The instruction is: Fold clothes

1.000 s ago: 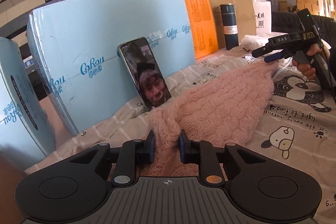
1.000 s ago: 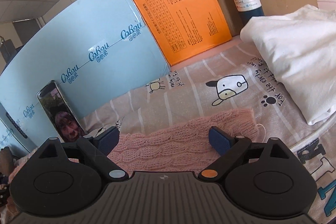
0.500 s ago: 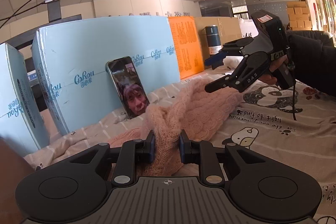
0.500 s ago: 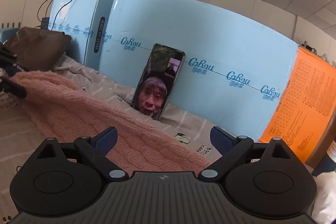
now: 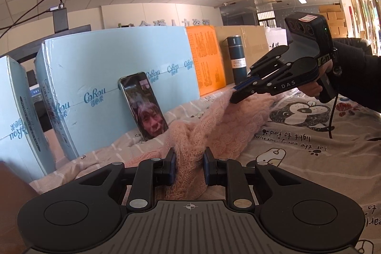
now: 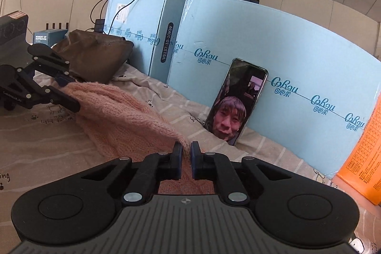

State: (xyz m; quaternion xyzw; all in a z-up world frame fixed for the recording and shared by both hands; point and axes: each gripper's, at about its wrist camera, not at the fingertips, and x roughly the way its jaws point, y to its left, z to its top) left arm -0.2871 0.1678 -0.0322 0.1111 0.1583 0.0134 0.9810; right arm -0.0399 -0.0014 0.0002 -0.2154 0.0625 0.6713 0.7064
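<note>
a: where's the pink knit sweater [image 5: 228, 125] right now?

b: draped over the cartoon-print bedsheet [image 5: 309, 158], strung between the two tools and lifted a little off the bed at both ends.

a: and the left tool [image 5: 189, 167]?

b: nearly closed, with a thick bunch of the knit pinched between its blue pads. the right wrist view shows it [image 6: 69, 93] at the far left, clamped on that end of the sweater [image 6: 123, 118].

a: the right tool [image 6: 186, 160]?

b: its jaws stand almost together, with a thin edge of the pink knit caught in the narrow gap. from the left view it [image 5: 234, 93] bites the far end of the garment, held by a hand [image 5: 316, 87] in a dark sleeve.

a: what's behind?

b: a phone [image 6: 235, 101] leans upright against a light blue box [image 6: 297, 68], just beside the sweater. a dark blue flask [image 5: 237, 56] stands farther along, beside an orange sheet [image 5: 206, 63].
</note>
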